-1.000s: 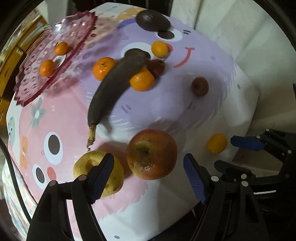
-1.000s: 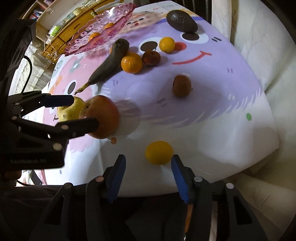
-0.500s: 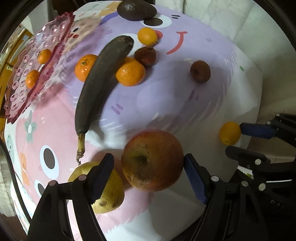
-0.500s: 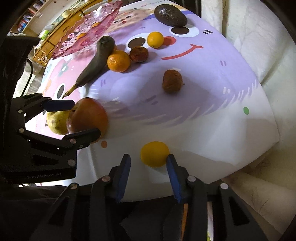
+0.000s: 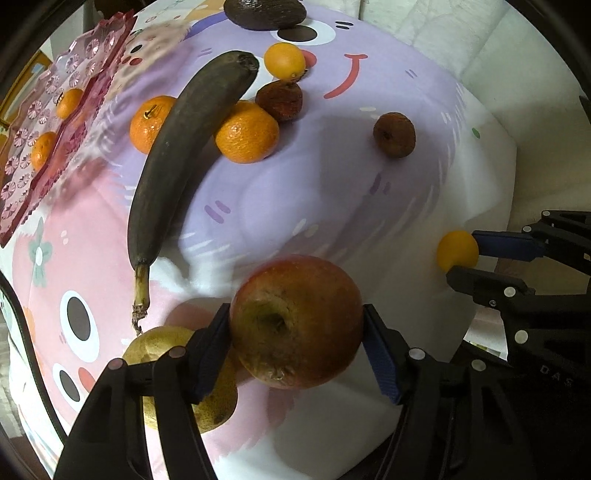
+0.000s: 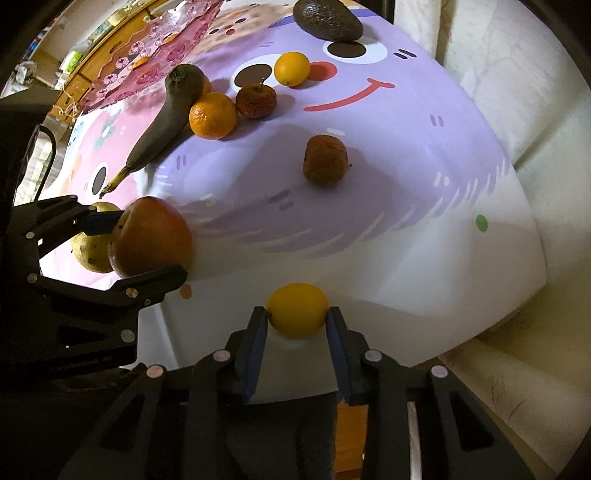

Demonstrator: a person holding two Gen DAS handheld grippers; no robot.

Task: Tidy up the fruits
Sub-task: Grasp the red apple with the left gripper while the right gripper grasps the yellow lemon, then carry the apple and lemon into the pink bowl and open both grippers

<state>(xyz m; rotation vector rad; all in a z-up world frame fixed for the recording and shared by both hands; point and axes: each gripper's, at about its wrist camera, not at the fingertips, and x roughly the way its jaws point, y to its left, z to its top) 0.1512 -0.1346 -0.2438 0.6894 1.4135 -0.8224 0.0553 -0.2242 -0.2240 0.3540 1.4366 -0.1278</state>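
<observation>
My left gripper (image 5: 297, 325) is shut on a large red apple (image 5: 295, 323), which also shows in the right wrist view (image 6: 151, 236). A yellow pear (image 5: 166, 373) lies just left of it. My right gripper (image 6: 297, 314) is shut on a small yellow-orange citrus (image 6: 297, 309) near the table's front edge; this fruit also shows in the left wrist view (image 5: 457, 250). A pink glass plate (image 5: 62, 122) with two small oranges (image 5: 43, 154) sits at the far left.
On the cartoon-print cloth (image 5: 332, 192) lie a blackened banana (image 5: 184, 147), two mandarins (image 5: 246, 132), two brown shrivelled fruits (image 5: 394, 134), a small orange (image 5: 285, 60) and an avocado (image 5: 265, 13). White cushions (image 6: 517, 92) border the right side.
Both grippers moved forward and closed: the left jaws now clamp the apple, the right jaws now clamp the yellow-orange citrus. Earlier both were open around them.
</observation>
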